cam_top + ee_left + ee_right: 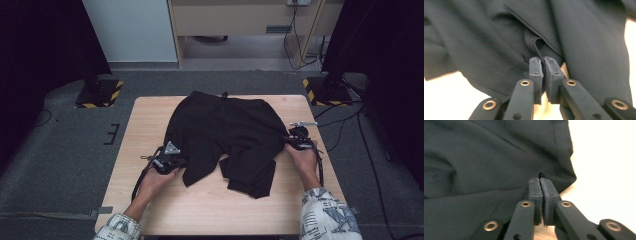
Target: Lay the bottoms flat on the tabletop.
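The black shorts (227,135) lie on the tabletop (145,120). The left gripper (543,65) and right gripper (541,185) each pinch a side edge tight. Folding looks just begun.

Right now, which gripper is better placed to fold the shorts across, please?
Probably the left gripper: it is shut on a hem of the shorts by the loose legs. The right gripper pinches the side edge.
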The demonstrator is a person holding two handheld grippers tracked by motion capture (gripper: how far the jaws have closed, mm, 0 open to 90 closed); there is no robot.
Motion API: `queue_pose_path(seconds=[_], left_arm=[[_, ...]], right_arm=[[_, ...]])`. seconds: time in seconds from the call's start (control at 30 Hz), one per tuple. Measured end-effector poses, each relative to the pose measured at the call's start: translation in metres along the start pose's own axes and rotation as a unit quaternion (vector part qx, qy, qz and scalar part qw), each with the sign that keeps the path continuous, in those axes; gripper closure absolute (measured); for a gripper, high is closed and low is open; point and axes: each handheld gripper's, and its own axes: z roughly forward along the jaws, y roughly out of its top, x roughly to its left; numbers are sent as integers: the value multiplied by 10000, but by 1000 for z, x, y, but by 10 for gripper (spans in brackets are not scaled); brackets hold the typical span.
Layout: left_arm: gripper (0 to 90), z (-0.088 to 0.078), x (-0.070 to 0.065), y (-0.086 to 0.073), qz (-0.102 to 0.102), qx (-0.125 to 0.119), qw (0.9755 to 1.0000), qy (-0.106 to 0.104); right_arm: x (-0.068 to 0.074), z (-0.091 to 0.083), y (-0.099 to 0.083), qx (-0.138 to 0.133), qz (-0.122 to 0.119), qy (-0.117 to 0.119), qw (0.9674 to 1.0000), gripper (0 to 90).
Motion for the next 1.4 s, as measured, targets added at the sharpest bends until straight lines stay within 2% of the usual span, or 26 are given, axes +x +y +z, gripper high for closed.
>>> queue_pose_path(seconds=[0.03,0.1,0.17,0.27,0.33,0.37,0.4,0.47,0.5,0.53,0.57,0.63,0.7,0.8,0.87,0.9,0.97,1.0,1.03,1.07,1.13,1.17,1.23,1.3,1.37,1.4], left_arm=[[856,-1,-3,-1,22,11,10000,-54],[866,-3,-9,-2,148,48,9999,-2],[866,-4,-10,-3,239,75,9997,65],[851,-5,-7,-4,172,29,9997,171],[801,-5,-6,-5,167,-5,9996,238],[801,-6,-5,-6,131,-44,9995,299],[738,-9,-4,-8,61,-144,9988,457],[635,-12,-3,-9,66,-243,9971,719],[586,-12,-3,-9,66,-243,9971,719],[553,-14,2,-9,-49,-424,9942,992],[526,-15,5,-10,-92,-491,9925,1120],[466,-15,12,-12,-209,-511,9907,1245],[434,-14,15,-13,-270,-471,9903,1281],[429,-8,24,-19,-565,-341,9924,1039],[467,-8,26,-19,-654,-371,9930,916],[482,-8,26,-19,-648,-368,9932,896],[550,-9,26,-19,-616,-368,9938,847],[605,-10,24,-19,-559,-361,9951,729],[667,-10,24,-19,-559,-361,9951,729],[722,-10,19,-18,-500,-305,9968,540],[793,-10,12,-16,-385,-217,9983,382],[822,-10,12,-16,-385,-217,9983,382],[858,-9,5,-14,-299,-124,9992,252],[869,-9,-2,-12,-204,-63,9997,95],[873,-9,-4,-12,-208,-49,9998,27],[874,-10,-6,-13,-209,-38,9998,-50]], right_arm=[[0,-1,0,-37,22,-14,10000,792],[2,-6,0,-117,131,-86,9998,654],[8,-14,-2,-217,55,-55,9997,593],[21,-29,-8,-360,-86,75,9993,464],[32,-37,-15,-460,-243,236,9984,418],[32,-37,-15,-460,-243,236,9984,418],[42,-43,-24,-518,-392,456,9968,387],[51,-44,-33,-481,-458,636,9958,340],[51,-44,-33,-481,-458,636,9958,340],[60,-44,-44,-458,-502,771,9947,316],[65,-44,-48,-404,-522,815,9945,298],[73,-43,-57,-305,-628,923,9933,280],[81,-42,-65,-263,-700,976,9924,273],[89,-39,-71,-153,-765,1020,9917,278],[93,-35,-74,-99,-830,1021,9913,318],[95,-35,-74,-125,-912,928,9914,364],[96,-35,-75,-154,-959,889,9913,516],[96,-36,-75,-152,-968,955,9906,593],[96,-36,-75,-152,-968,955,9906,593],[97,-36,-77,-187,-944,1085,9894,717],[94,-37,-76,-184,-921,1148,9889,794],[94,-37,-76,-184,-921,1148,9889,794],[88,-38,-75,-184,-882,1079,9901,813],[73,-41,-74,-180,-786,903,9926,816],[69,-41,-74,-193,-715,864,9935,816],[57,-42,-73,-225,-623,734,9951,813]])
